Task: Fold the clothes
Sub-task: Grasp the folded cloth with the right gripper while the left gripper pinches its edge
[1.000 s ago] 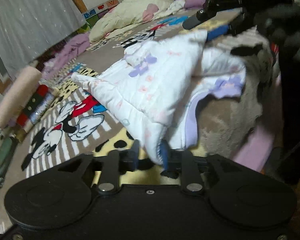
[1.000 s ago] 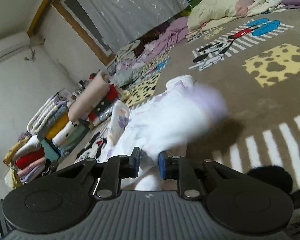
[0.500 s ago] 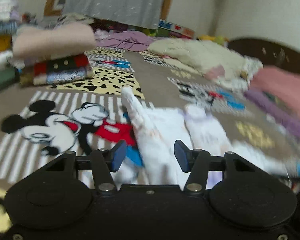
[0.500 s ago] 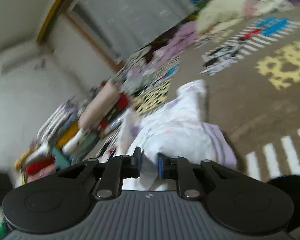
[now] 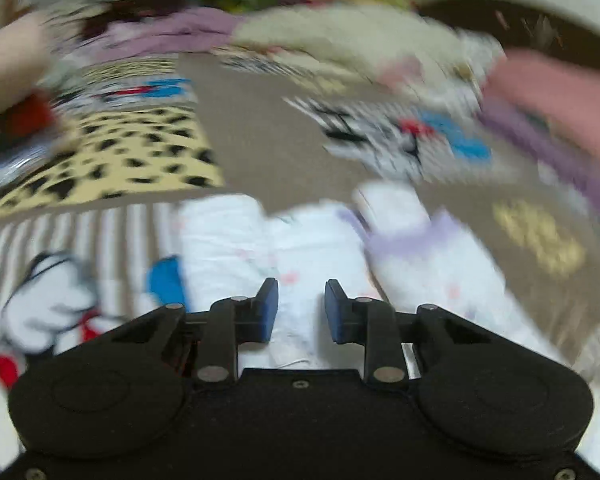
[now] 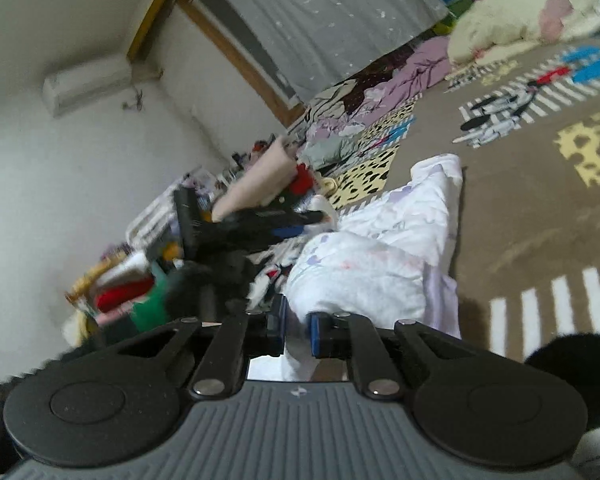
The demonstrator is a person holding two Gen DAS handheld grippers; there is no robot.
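Observation:
A white garment with lilac trim and faint pink print lies bunched on the cartoon-print carpet. In the blurred left wrist view my left gripper hovers over its near part. The jaws are closing, a gap still shows between the blue pads, and the cloth lies under that gap. In the right wrist view the garment spreads ahead, and my right gripper is shut on its near edge. The left gripper shows there at the garment's left side.
Stacks of folded clothes and a rolled pink blanket stand along the left wall. A cream quilt and purple clothes lie at the back. Bare carpet stretches right of the garment.
The left gripper let go of the raised garment, swung across over it, opened wide and has now narrowed. The right jaws closed on the cloth. The garment dropped onto the carpet.

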